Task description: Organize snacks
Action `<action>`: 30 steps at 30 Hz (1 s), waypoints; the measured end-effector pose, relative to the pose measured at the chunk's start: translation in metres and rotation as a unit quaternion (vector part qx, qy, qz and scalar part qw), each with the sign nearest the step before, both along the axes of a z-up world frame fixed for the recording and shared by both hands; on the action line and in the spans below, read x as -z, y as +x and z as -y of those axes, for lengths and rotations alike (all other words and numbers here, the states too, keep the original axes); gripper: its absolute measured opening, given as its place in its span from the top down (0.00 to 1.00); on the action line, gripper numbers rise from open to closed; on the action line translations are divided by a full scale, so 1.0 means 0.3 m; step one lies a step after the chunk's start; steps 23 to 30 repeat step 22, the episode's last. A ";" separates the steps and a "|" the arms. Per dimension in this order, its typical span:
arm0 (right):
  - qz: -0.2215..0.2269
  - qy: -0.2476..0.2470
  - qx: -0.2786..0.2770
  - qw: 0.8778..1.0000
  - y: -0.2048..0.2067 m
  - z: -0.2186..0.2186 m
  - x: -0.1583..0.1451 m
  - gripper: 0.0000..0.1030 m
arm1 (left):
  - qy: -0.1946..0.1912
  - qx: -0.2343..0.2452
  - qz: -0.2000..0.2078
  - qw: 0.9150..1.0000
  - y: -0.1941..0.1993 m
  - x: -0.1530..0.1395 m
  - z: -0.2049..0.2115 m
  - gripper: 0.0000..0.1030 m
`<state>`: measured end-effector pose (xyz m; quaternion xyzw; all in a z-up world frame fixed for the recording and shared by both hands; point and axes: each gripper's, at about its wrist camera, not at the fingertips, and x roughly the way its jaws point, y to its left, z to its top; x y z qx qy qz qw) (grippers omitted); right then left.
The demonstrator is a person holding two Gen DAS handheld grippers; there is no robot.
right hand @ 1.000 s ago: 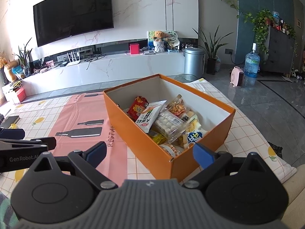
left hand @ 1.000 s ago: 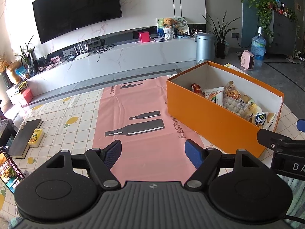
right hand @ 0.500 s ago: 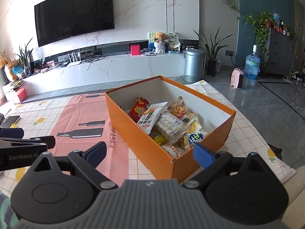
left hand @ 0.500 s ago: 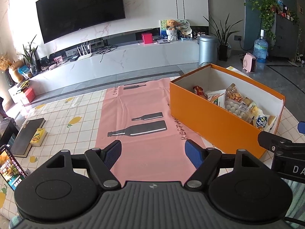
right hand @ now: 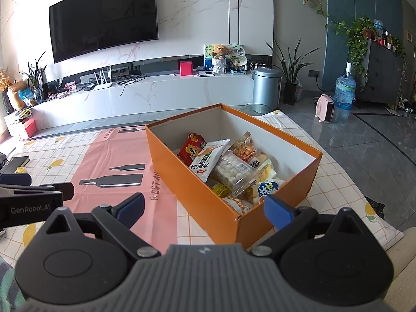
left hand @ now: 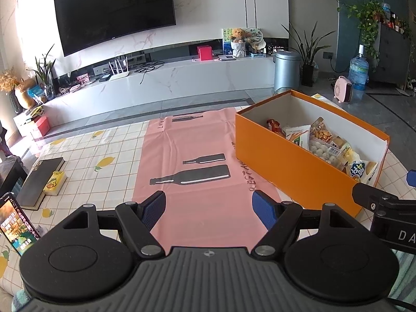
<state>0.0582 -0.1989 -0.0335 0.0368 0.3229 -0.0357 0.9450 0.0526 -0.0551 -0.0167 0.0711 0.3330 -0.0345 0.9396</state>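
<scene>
An orange box (left hand: 291, 163) stands on the table at the right of the pink mat (left hand: 197, 156); it also shows in the right wrist view (right hand: 208, 195). It holds several snack packets: a red bag (right hand: 192, 148), a white packet (right hand: 209, 158), a clear tray of white balls (right hand: 235, 169) and a blue-and-white bag (right hand: 267, 187). My left gripper (left hand: 209, 209) is open and empty above the near end of the mat. My right gripper (right hand: 205, 209) is open and empty above the box's near corner.
A dark book (left hand: 41, 179) and a yellow pack (left hand: 55, 182) lie at the table's left, a phone (left hand: 17, 223) stands at the near left. Beyond the table are a white TV bench (left hand: 169, 85), a bin (left hand: 286, 70) and a tiled floor.
Both grippers have drawn back and up a little, so the box and mat sit slightly farther off. Both stay open and empty.
</scene>
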 end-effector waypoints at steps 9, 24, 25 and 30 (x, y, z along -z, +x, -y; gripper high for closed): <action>-0.003 0.001 -0.003 1.000 0.000 -0.002 -0.003 0.07 | -0.005 0.008 0.001 1.000 -0.009 -0.011 0.002 0.14; -0.003 0.001 -0.006 1.000 -0.003 0.000 -0.009 0.07 | -0.008 0.011 0.006 1.000 -0.025 -0.027 0.005 0.14; -0.003 0.001 -0.006 1.000 -0.003 0.000 -0.009 0.07 | -0.008 0.011 0.006 1.000 -0.025 -0.027 0.005 0.14; -0.003 0.001 -0.006 1.000 -0.003 0.000 -0.009 0.07 | -0.008 0.011 0.006 1.000 -0.025 -0.027 0.005 0.14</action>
